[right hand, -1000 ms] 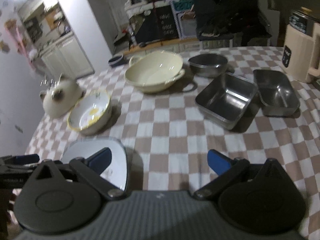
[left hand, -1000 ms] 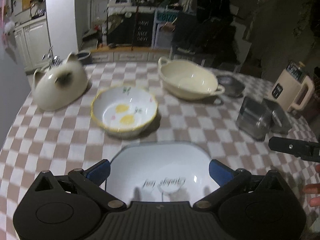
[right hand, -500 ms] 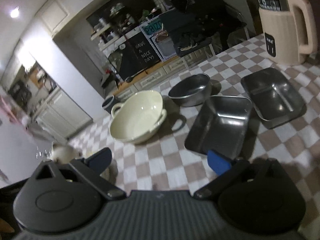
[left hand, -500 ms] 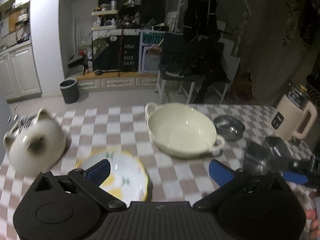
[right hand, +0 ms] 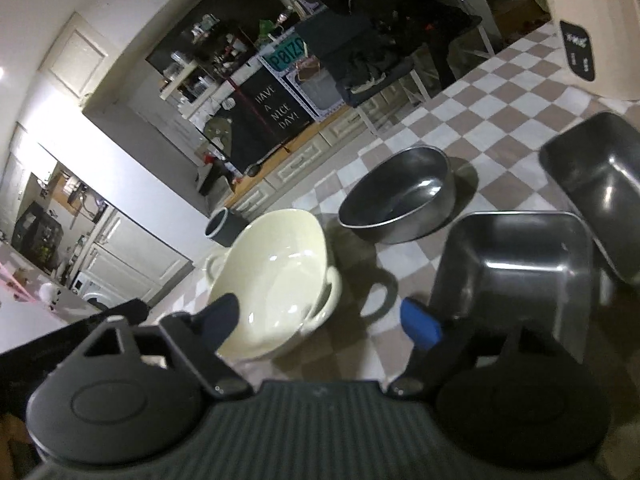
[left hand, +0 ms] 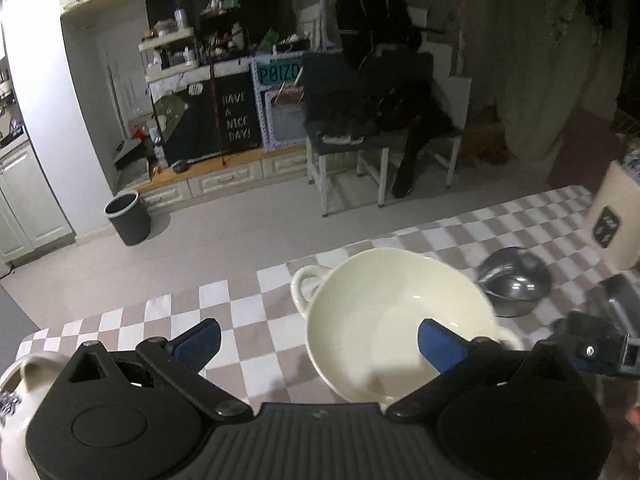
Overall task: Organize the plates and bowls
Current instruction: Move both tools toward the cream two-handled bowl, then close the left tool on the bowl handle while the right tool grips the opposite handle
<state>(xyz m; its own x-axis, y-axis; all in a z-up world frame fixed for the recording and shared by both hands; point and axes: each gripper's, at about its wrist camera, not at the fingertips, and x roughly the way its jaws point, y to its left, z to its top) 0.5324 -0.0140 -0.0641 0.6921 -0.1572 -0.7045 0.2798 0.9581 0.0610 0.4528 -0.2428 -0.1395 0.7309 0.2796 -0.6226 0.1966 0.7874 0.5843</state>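
Your left gripper (left hand: 318, 338) sits at the bottom centre of its view with its blue-padded jaws spread wide and nothing pinched. The cream bowl (left hand: 396, 316) lies just beyond, at centre right; one blue pad overlaps its inside in the picture (whether it touches the glaze you cannot tell).

Your right gripper (right hand: 320, 320) is at the lower centre of its view, and its jaws are closing. The bowl's near handle (right hand: 326, 294) falls between the two pads, and they do not press on it. In this view the bowl (right hand: 276, 280) sits left of centre on the checked cloth (right hand: 500, 92).

To the right of the bowl, at centre of the right view, stands a round steel bowl (right hand: 400, 200), apart from it. Lower right of that is a square steel pan (right hand: 516, 268), with a second steel pan (right hand: 596, 188) at the right edge, the two overlapping in the picture. A cream kettle (right hand: 592, 24) fills the upper right corner.

In the left view, a cream cat-eared pot (left hand: 20, 376) peeks in at the lower left edge, and part of your right gripper (left hand: 600, 350) shows at the right edge.
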